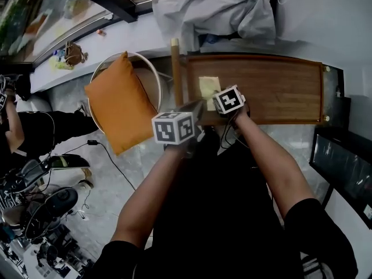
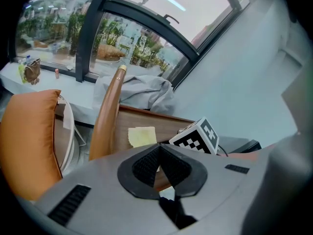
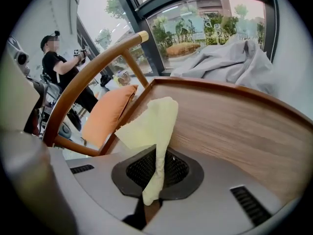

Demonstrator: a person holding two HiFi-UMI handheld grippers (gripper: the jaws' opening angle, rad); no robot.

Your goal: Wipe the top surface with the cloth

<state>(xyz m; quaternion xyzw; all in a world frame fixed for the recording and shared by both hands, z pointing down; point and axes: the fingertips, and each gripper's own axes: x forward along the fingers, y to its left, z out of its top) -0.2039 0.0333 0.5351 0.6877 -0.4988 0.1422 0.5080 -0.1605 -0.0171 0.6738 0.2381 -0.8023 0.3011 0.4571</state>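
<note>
The right gripper's (image 3: 156, 169) jaws are clamping a pale yellow cloth (image 3: 155, 126), whose free end is lying flat on the brown wooden tabletop (image 3: 234, 126) near its left end. The left gripper (image 2: 159, 163), jaws pressed together on nothing, is hovering just beside the right one, off the tabletop's near left corner. Bare wood is stretching away to the right inside a raised rim. A curved wooden chair back (image 1: 176, 68) is standing against the left edge, with an orange cushion (image 1: 119, 100) beyond it. Crumpled grey fabric (image 1: 215, 10) is lying behind the tabletop, below large windows (image 2: 146, 33).
</note>
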